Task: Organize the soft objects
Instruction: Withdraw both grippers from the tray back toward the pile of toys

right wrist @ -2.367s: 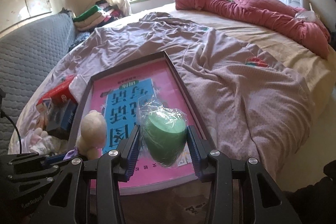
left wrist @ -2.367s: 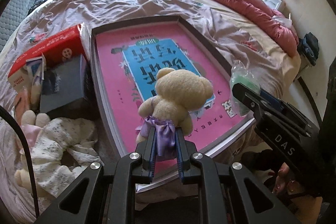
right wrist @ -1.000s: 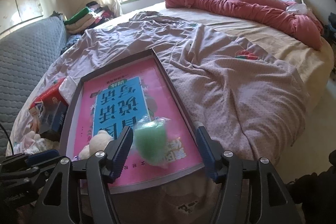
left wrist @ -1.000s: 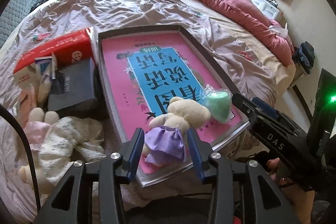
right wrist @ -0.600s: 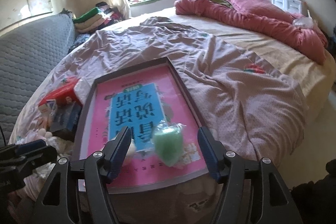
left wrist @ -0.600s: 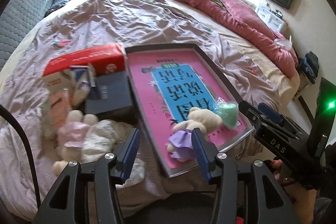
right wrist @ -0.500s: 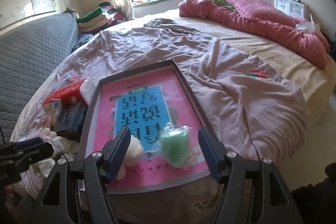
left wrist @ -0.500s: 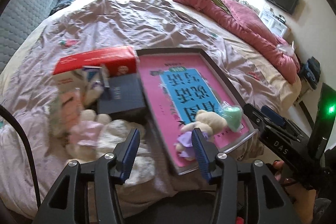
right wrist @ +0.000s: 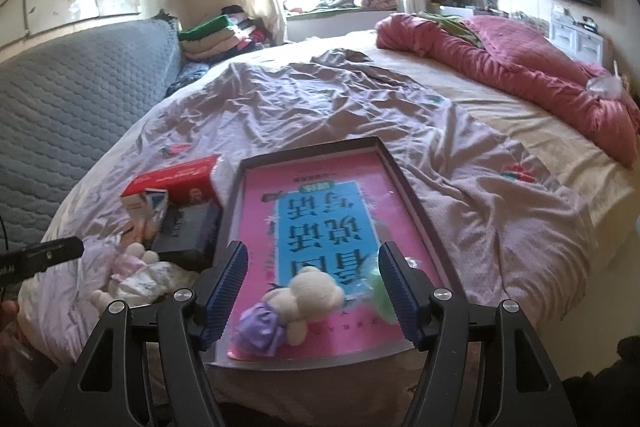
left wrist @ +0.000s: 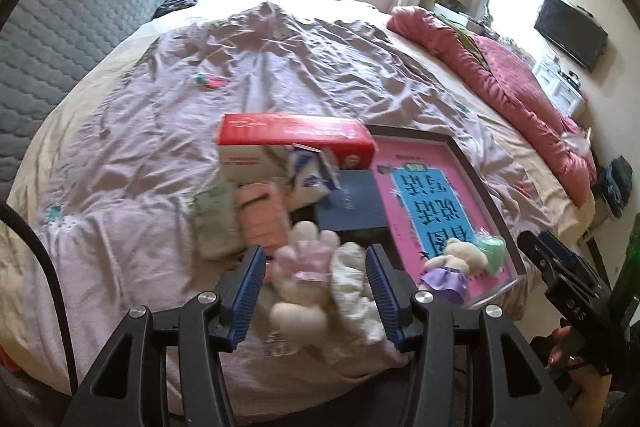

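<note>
Just below right gripper (right wrist: 313, 287): teddy bear (right wrist: 298, 307)

Fuzzy plush bear (right wrist: 310, 291), wrinkled cloth bedsheet (right wrist: 320, 107)

Left wrist: looks down over bed (left wrist: 280, 67), near plush pile | Right wrist: faces pink tray (right wrist: 420, 203) | Shared: tray, bed

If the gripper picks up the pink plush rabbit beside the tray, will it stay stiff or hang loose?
The pink plush rabbit is probably floppy: its limbs sprawl over the crumpled cloth. It looks stuffed, so likely light and squashy. The fuzzy surface should not slip much, and the cloth may snag and come along.
</note>
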